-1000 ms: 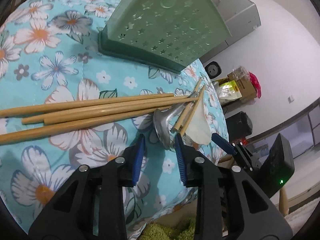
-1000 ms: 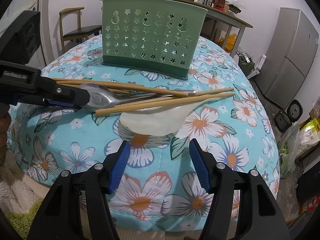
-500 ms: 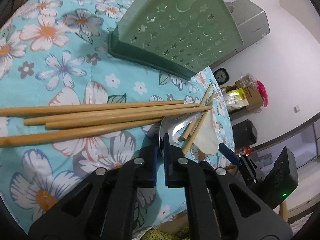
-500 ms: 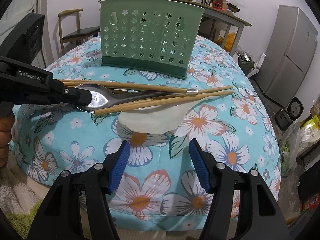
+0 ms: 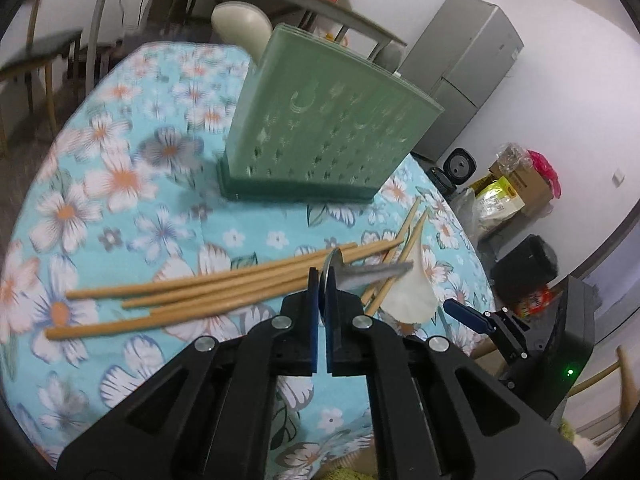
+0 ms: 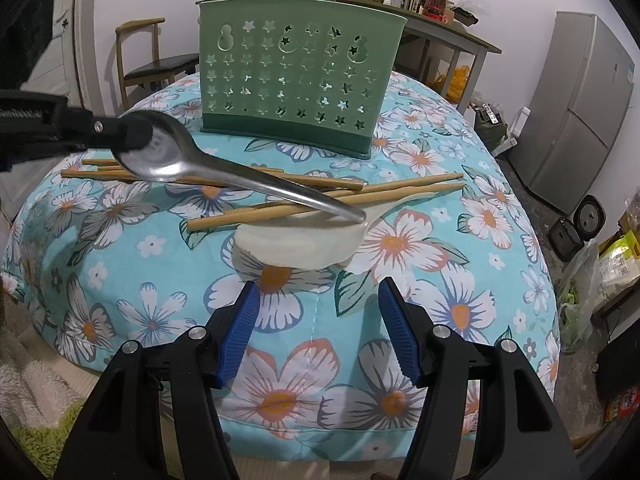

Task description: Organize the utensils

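Steel spoon (image 6: pixel 224 168) hangs above the flowered bench (image 6: pixel 400 360), pinched by its bowl in the left claw (image 5: pixel 322 280), whose pads are closed tight on the bowl's rim. In the right wrist view the bowl sits at about 10 o'clock, and the handle slopes down toward 4 o'clock, its tip over the white spoon (image 6: pixel 296 246) lying on the cloth. The right claw (image 6: pixel 316 320) stands wide with nothing between its pads, low at 6 o'clock just short of the white spoon.

Polished metal like this is probably stiff, fairly light and slippery; held by the thin bowl edge with the long handle cantilevered out, it could swivel or slide in the pads. A grip on the neck or mid-handle would likely be steadier, though the present hold does leave the handle free to go down first into the green holder (image 6: pixel 296 80), which stands upright at 12 o'clock.

Wooden chopsticks (image 6: pixel 224 174) lie scattered across the cloth under the spoon, some crossing over the white spoon. They look light, rigid and prone to rolling, best taken near the middle.
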Demonstrator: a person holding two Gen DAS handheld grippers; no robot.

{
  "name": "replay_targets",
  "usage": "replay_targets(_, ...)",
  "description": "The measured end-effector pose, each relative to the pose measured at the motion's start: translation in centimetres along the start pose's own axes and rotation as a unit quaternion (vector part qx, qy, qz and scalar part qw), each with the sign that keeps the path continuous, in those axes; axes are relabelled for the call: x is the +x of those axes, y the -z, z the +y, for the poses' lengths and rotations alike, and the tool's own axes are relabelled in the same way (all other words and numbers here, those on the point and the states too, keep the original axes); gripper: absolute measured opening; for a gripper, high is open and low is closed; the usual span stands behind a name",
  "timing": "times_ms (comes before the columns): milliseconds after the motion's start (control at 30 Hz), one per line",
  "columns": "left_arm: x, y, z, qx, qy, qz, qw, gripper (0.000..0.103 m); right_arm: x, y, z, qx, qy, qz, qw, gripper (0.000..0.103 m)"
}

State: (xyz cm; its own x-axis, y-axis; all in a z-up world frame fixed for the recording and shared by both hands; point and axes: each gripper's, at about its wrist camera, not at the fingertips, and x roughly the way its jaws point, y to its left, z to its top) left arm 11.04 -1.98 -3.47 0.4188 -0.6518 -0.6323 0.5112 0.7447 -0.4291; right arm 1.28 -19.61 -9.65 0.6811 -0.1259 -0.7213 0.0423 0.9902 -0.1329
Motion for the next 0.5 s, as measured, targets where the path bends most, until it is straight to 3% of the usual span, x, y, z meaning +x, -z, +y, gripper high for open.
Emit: replay_targets(500, -3.7, -1.9, -0.7, 0.041, -0.031, -0.076, 0.9957, 0.002, -0.4, -0.1, 0.4, -0.011, 0.007, -0.011, 1.0, 0.059)
